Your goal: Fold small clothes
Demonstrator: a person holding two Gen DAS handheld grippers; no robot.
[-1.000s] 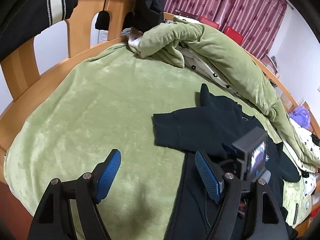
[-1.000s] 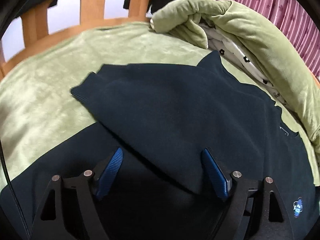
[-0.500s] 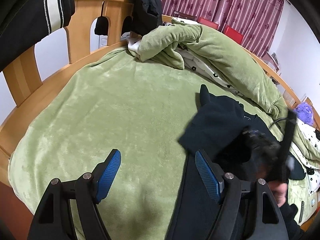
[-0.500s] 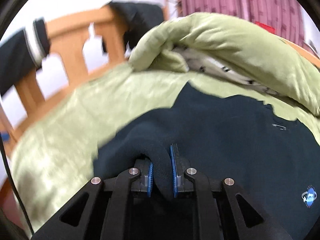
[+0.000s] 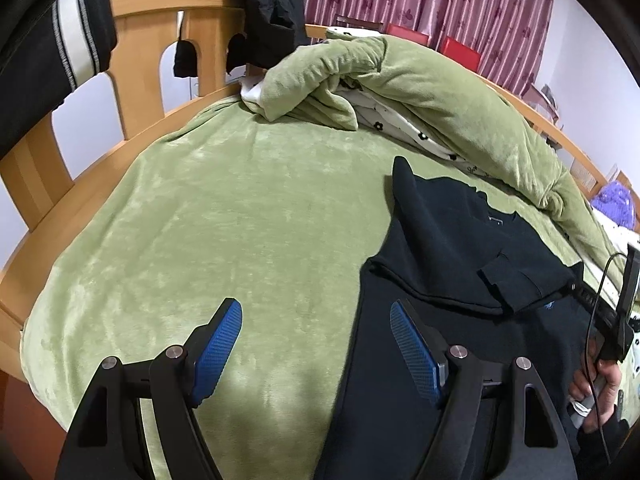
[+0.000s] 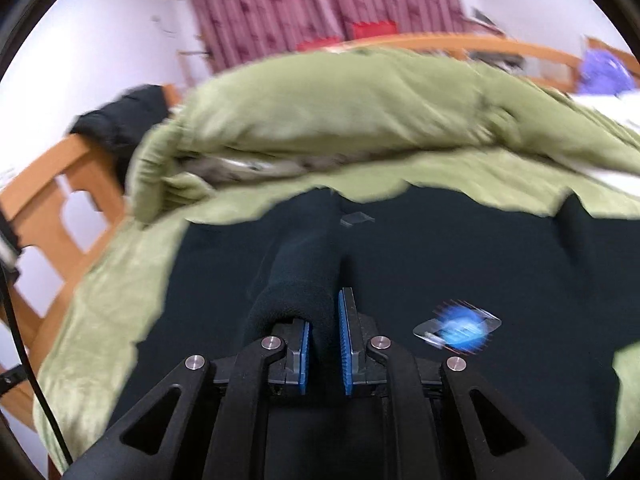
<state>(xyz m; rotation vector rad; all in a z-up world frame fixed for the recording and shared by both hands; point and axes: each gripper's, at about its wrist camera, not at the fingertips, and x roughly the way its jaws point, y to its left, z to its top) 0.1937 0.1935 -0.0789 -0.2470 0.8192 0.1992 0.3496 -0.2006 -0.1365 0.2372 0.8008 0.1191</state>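
Right claw (image 6: 324,344) has clamped down on the sleeve (image 6: 304,276) of the dark sweatshirt (image 5: 460,248) and swung it from spread out on the left across onto the chest; cuff now lies near the small logo. Left claw (image 5: 316,344) hangs open and empty over the green bed blanket (image 5: 224,216) at the garment's left edge. Left sleeve fold looks nearly done; release next, I'd guess

Left gripper (image 5: 316,344) at bottom centre, blue pads spread wide, empty, above green blanket (image 5: 224,216). Dark sweater (image 5: 452,264) at lower right, sleeve folded across. Wooden headboard (image 5: 136,12) at upper left. Hand (image 5: 596,392) at right edge.
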